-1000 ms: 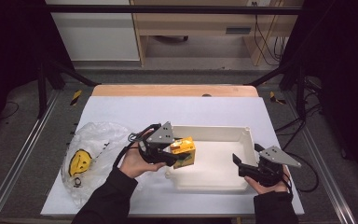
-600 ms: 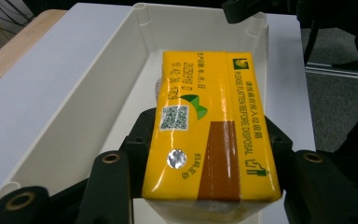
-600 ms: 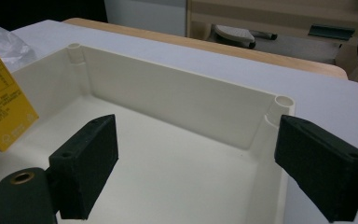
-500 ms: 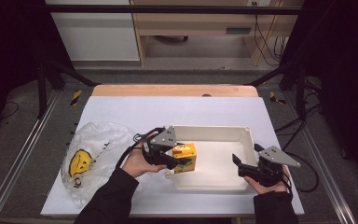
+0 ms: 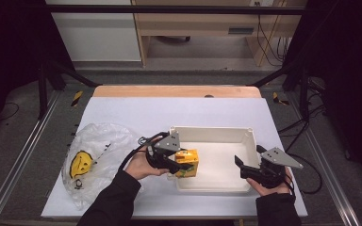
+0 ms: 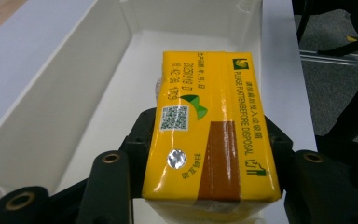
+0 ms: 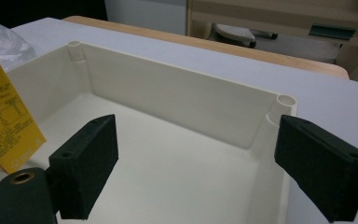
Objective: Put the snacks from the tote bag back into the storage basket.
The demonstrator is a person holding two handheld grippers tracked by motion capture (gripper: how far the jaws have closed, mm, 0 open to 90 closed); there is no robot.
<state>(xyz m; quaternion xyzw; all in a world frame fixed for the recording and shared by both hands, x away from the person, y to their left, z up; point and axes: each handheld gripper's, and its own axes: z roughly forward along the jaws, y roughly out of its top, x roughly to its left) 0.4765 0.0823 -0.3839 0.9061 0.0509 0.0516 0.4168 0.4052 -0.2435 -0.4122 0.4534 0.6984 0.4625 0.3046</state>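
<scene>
Gripping yellow carton over tray

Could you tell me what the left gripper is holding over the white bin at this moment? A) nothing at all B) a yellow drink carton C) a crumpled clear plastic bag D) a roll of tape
B: in the left gripper view the yellow drink carton sits clamped between the two black jaws of the left gripper, with the white bin beneath it.
</scene>
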